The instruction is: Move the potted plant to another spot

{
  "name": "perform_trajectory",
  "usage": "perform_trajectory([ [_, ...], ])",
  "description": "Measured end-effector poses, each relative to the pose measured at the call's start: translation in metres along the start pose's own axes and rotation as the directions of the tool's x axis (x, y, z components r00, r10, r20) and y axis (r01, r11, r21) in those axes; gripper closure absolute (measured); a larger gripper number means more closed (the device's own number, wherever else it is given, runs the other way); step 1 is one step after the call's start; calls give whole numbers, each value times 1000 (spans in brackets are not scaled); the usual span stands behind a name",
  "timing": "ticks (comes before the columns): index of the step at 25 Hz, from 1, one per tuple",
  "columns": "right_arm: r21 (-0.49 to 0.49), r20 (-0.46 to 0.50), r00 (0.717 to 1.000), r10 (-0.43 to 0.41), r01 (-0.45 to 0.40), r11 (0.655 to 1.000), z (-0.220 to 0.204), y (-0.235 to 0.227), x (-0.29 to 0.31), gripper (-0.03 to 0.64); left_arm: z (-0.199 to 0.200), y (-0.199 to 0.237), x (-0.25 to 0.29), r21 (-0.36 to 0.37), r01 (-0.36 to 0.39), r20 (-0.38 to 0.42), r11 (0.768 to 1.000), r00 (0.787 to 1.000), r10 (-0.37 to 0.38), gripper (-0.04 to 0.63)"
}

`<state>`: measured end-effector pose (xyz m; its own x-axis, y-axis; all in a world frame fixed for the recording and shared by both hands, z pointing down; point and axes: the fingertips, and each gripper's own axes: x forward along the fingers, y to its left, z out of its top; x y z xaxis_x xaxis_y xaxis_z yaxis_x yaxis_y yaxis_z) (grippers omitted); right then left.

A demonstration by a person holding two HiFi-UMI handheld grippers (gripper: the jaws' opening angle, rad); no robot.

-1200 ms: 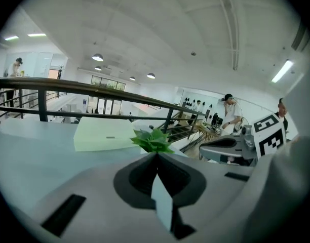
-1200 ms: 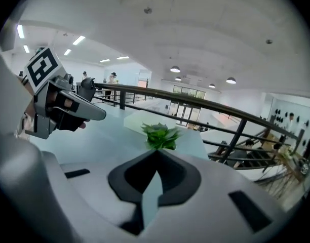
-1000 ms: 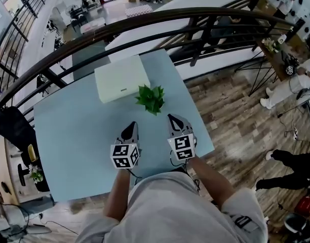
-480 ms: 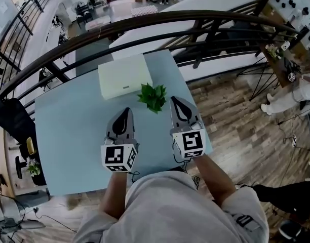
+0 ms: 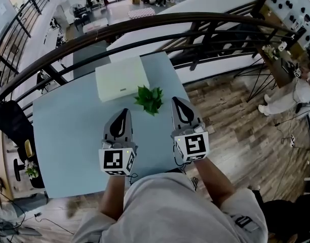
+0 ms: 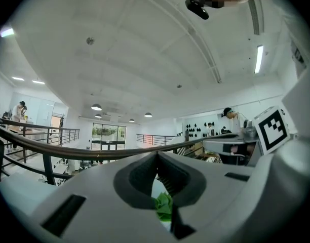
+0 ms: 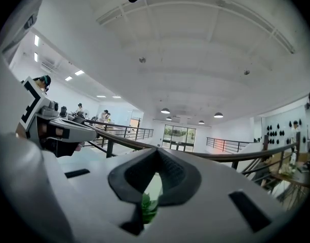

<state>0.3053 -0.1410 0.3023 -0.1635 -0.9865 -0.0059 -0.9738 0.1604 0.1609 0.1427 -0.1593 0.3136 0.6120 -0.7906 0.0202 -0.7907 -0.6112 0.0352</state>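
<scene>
Head view looks steeply down on a pale blue table [image 5: 64,135], the largest thing in sight. Its far edge runs under a dark curved railing [image 5: 145,23], and its right edge drops to a wood floor [image 5: 236,120]. Bare table spreads wide to the left of the grippers and along the near edge. There is less on the right, where the edge is close.

A closed white box [image 5: 119,77] lies at the table's far side. A small mark on its near face is too small to read, and what the box holds cannot be seen.

The left gripper [image 5: 124,112] and the right gripper [image 5: 176,101] hang side by side over the table's near half, pointing away from the person. Each carries a cube [image 5: 117,159] with black-and-white square patterns — the only print on them.

Each gripper's fingers are pressed together at the tips, pinching nothing. In both gripper views green leaves show through the hollow behind the tips.

The potted plant [image 5: 149,99] stands on the table between the two tips and slightly beyond them — just beside the box's near right corner, apart from both grippers. Its leaves hide the pot.
</scene>
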Motion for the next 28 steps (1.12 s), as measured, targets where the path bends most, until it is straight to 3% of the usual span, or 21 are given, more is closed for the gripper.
perform_trajectory([
  [28,2,-6,1000,4,-4,1000,-1,3,3,614,0,1,3,13,13,-10,1000,1000,-13,583],
])
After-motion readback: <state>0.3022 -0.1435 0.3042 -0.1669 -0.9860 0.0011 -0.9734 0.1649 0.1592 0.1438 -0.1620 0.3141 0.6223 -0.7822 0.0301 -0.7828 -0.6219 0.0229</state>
